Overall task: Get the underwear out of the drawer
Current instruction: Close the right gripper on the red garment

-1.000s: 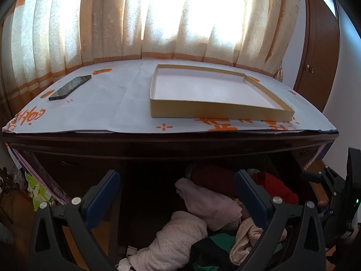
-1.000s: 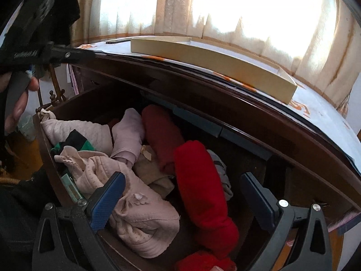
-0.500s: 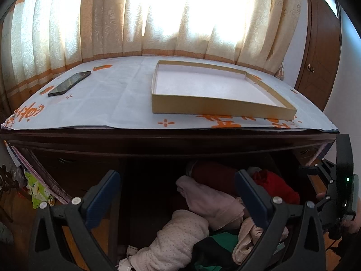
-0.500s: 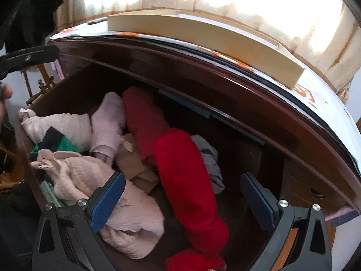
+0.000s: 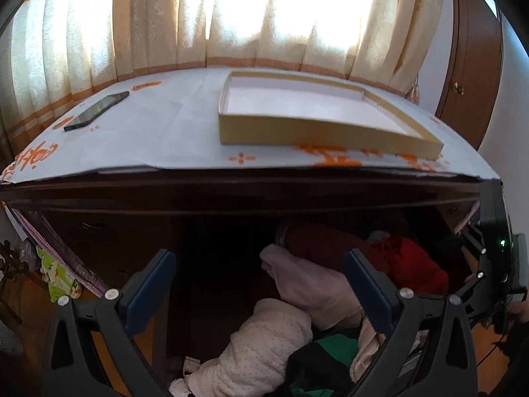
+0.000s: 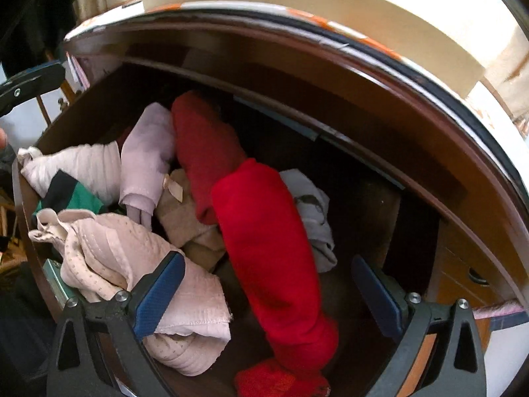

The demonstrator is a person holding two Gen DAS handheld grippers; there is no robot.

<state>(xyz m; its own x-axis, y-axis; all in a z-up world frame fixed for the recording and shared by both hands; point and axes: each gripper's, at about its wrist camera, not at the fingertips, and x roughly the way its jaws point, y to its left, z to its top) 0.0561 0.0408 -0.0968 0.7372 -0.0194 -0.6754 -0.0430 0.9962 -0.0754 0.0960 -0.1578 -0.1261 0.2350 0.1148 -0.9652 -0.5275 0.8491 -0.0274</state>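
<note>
The open drawer (image 6: 413,205) of a dark wooden dresser holds several rolled garments. In the right wrist view a bright red roll (image 6: 271,244) lies in the middle, a dark red roll (image 6: 201,145) behind it, a pale pink roll (image 6: 145,162) and a dotted cream garment (image 6: 132,264) to the left, a grey-white piece (image 6: 314,211) to the right. My right gripper (image 6: 267,294) is open, just above the bright red roll. My left gripper (image 5: 258,284) is open, over the drawer's left part above a dotted cream roll (image 5: 261,347) and the pink roll (image 5: 310,284).
The dresser top (image 5: 158,125) is covered with white paper with orange marks. On it lie a shallow cardboard tray (image 5: 310,112) and a black phone (image 5: 96,110). Curtains (image 5: 165,23) hang behind. A wooden wardrobe (image 5: 472,76) stands at right. The right gripper's body (image 5: 496,264) shows at the left view's right edge.
My right gripper has moved down and forward into the drawer, closer to the bright red roll. My left gripper has risen slightly. Both stay open.
</note>
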